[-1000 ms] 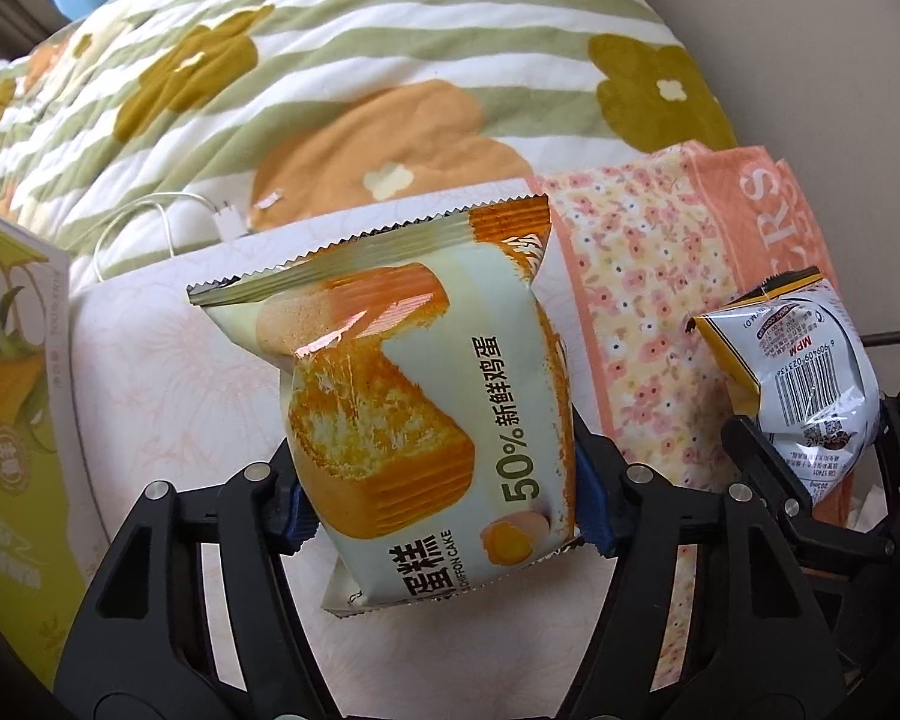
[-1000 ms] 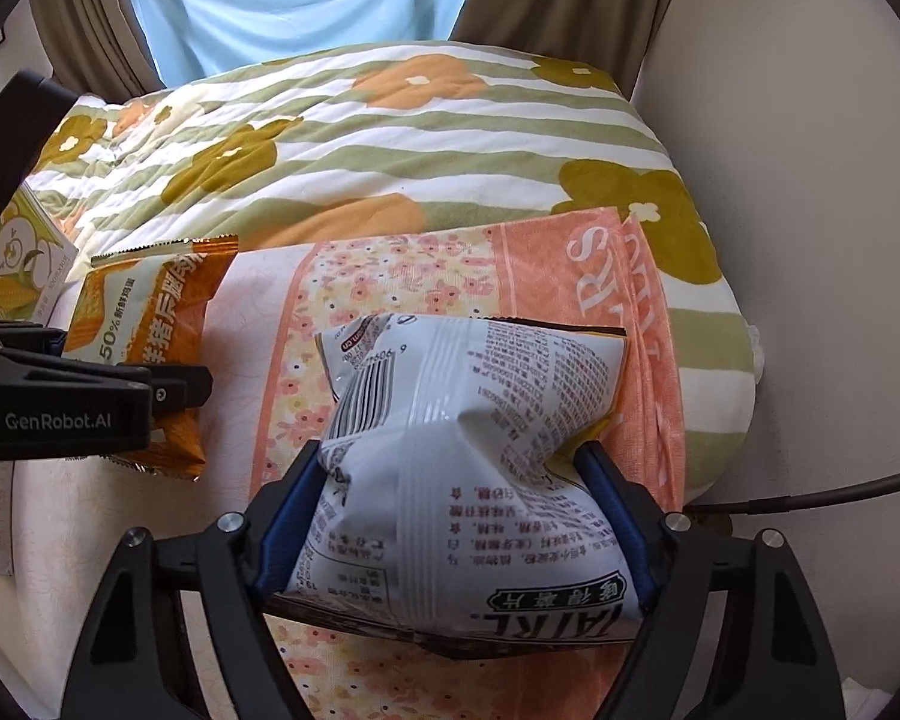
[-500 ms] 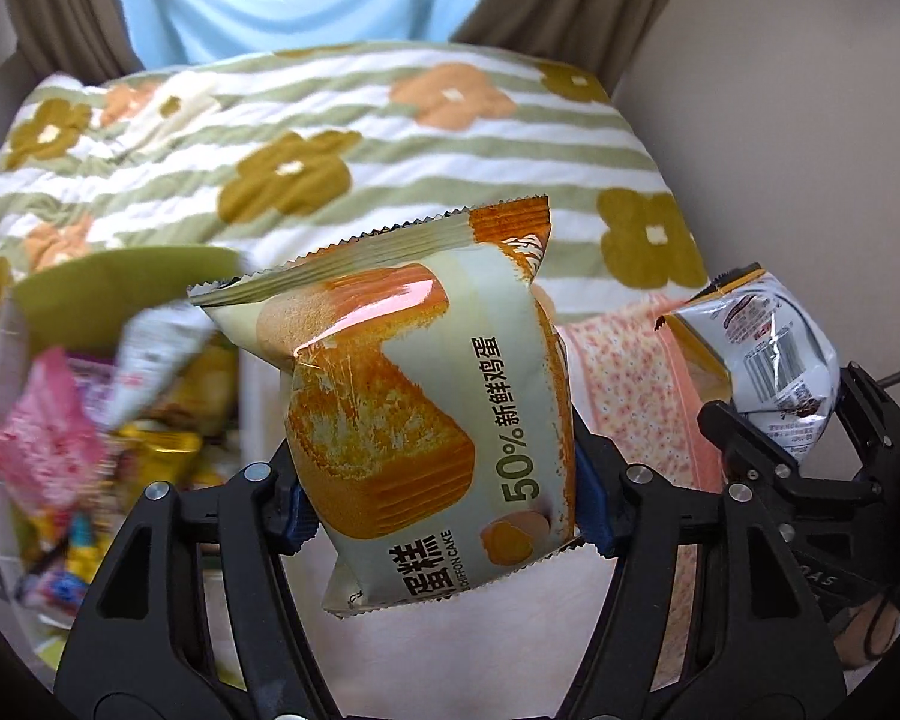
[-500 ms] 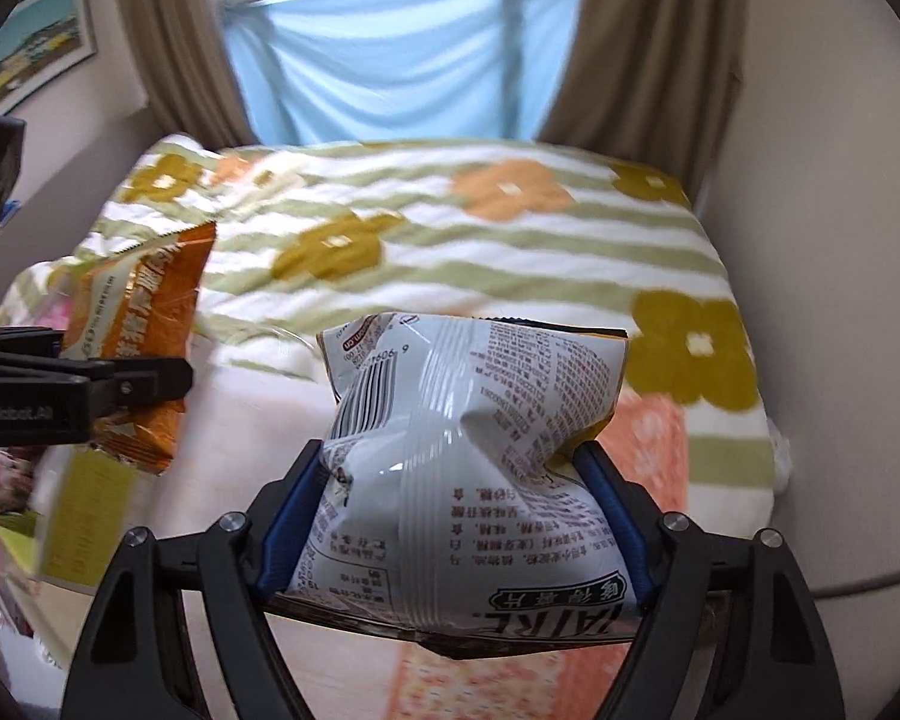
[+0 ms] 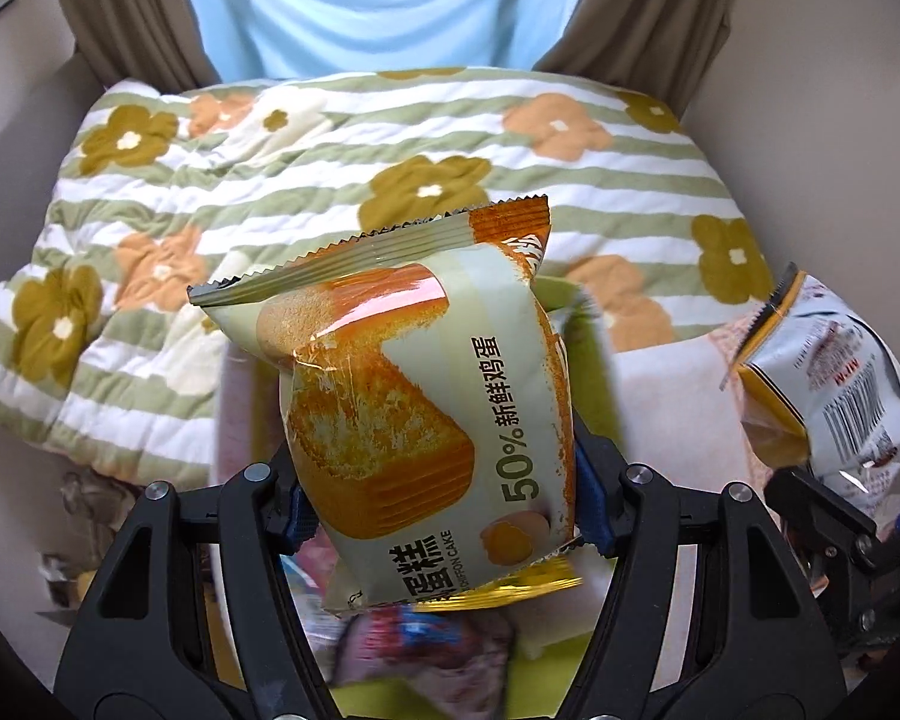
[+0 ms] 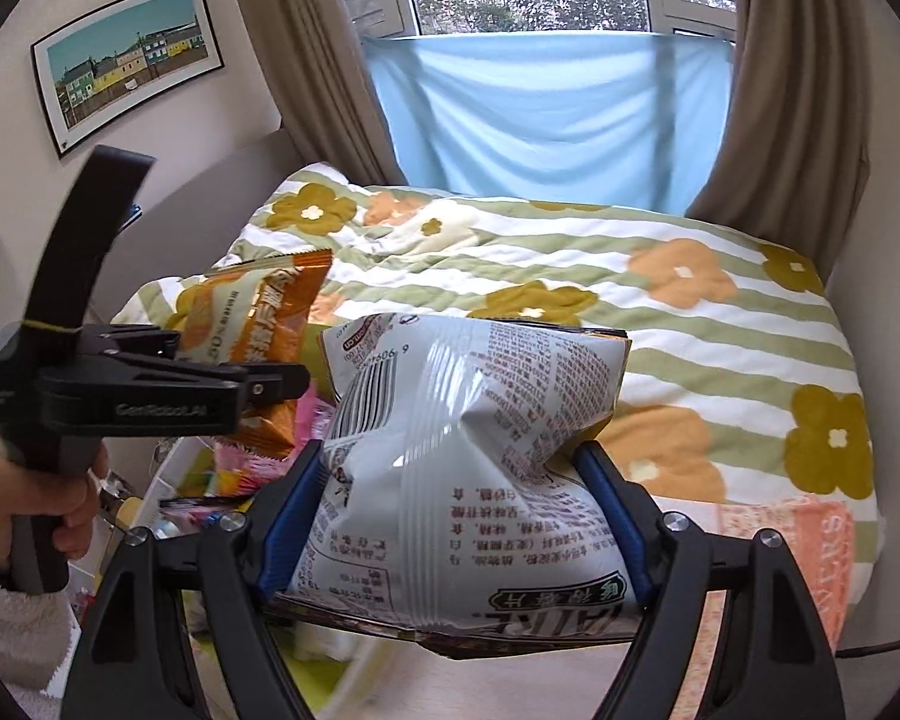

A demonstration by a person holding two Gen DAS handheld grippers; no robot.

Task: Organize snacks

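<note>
Two packets fill the near part of both views, each clamped in a claw. The left claw (image 5: 438, 504) squeezes a cake packet (image 5: 408, 408) between its blue pads, which press into both sides; the packet stands tilted, its crimped top edge pointing away from the camera. The right claw (image 6: 450, 516) is clamped on a white crisp bag (image 6: 468, 480), printed back toward the lens, its foil creased where the pads bite; the bag's bottom edge is partly hidden behind the claw's black frame.

Below the cake packet lies a blurred heap of other snacks (image 5: 426, 642), too smeared to name, with a yellow-green box wall (image 5: 594, 372) showing behind it. From the right wrist view the same heap (image 6: 234, 480) is mostly blocked by the left claw's body and the crisp bag.

At the left edge a hand (image 6: 48, 504) grips the left claw's handle, a fuzzy white sleeve (image 6: 12, 630) cut off by the frame.

Farther off spreads a bed with a striped flower quilt (image 5: 270, 180), an orange floral cloth (image 6: 798, 540) at its near corner. Beyond stand brown curtains (image 6: 810, 90), a blue cloth (image 6: 546, 114) hung across the window, and a framed picture (image 6: 126, 60) on the wall.
</note>
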